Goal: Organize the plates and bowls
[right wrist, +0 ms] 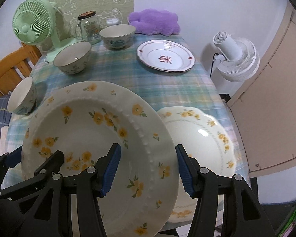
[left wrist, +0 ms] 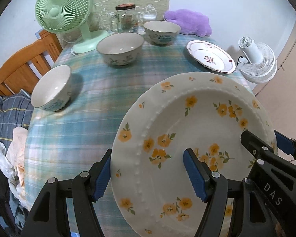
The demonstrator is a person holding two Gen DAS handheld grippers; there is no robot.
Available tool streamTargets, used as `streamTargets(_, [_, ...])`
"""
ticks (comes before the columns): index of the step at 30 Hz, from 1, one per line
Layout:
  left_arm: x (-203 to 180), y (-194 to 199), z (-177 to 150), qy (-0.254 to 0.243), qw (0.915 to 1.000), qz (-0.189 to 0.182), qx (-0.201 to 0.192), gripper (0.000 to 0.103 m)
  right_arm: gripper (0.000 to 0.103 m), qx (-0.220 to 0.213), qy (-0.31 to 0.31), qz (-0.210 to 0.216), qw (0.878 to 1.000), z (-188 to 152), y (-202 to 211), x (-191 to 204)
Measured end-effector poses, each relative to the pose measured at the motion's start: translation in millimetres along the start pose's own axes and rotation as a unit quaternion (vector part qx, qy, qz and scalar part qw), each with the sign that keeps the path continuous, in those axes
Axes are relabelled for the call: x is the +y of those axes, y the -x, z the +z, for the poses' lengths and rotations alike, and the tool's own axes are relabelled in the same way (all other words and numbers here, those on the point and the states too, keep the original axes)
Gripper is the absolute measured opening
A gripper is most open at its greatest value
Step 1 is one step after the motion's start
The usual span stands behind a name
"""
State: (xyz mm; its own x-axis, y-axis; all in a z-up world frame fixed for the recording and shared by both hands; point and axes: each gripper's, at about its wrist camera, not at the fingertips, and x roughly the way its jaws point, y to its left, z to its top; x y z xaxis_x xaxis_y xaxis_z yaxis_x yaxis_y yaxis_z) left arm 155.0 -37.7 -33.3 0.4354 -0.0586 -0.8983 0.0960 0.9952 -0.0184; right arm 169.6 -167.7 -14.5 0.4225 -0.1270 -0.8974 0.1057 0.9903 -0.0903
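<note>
A large white plate with yellow flowers (left wrist: 187, 122) (right wrist: 92, 138) hangs tilted above the checked tablecloth, held from both sides. My left gripper (left wrist: 149, 175) is shut on its left rim, one pad under the edge and one on the inner face. My right gripper (right wrist: 148, 171) is shut on the right rim and also shows at the right edge of the left wrist view. A second yellow-flowered plate (right wrist: 207, 138) lies under it at the near right. A plate with red flowers (left wrist: 211, 56) (right wrist: 165, 57) lies further back. Three bowls (left wrist: 161, 31) (left wrist: 120, 47) (left wrist: 51, 86) stand on the left and rear.
A green fan (left wrist: 63, 7), glass jars (left wrist: 126, 17) and a purple plush (left wrist: 189, 21) line the table's far edge by the wall. A white fan (right wrist: 236, 59) stands off the right side. A wooden chair (left wrist: 23, 69) is at the left.
</note>
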Motion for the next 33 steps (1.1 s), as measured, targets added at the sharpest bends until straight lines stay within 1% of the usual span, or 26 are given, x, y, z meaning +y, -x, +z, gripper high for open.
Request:
streamTargets(9, [-53.5,-8.9,4.1,-0.004,0.9999,-0.014,0.008,0.071,0.06,0.009,-0.004,-0.012,1.0,2.3,-5.8,-58.9])
streamTargets(13, [-72.5,-19.7,5.5,0.003,0.9994,-0.029,0.019,0.072,0.06,0.013,-0.008,-0.014,1.0,1.8,-10.1,-83.4])
streamTargets(18, [-100.2,-27.3,5.2,-0.003,0.9992,-0.031,0.023,0.072,0.06,0.021,-0.009,-0.02,1.0,0.3,-18.0,-109.6])
streamTargets(23, [-121.2,-38.8,4.9,0.003,0.9986,-0.041,0.032,0.072,0.059,0.028,-0.005,-0.027,0.999,-0.3,-26.3,-129.7])
streamTargets(28, [-138.8,-52.4,2.7,0.004,0.9984,-0.04,0.04,0.072,0.059,0.046,-0.003,-0.03,0.998,-1.9,-41.9,-146.6])
streamTargets(33, [-144.1,-63.0,-2.0,0.01,0.9976,-0.038,0.057,0.072,0.059,0.058,0.002,-0.021,0.998,-3.6,-54.3,-156.1])
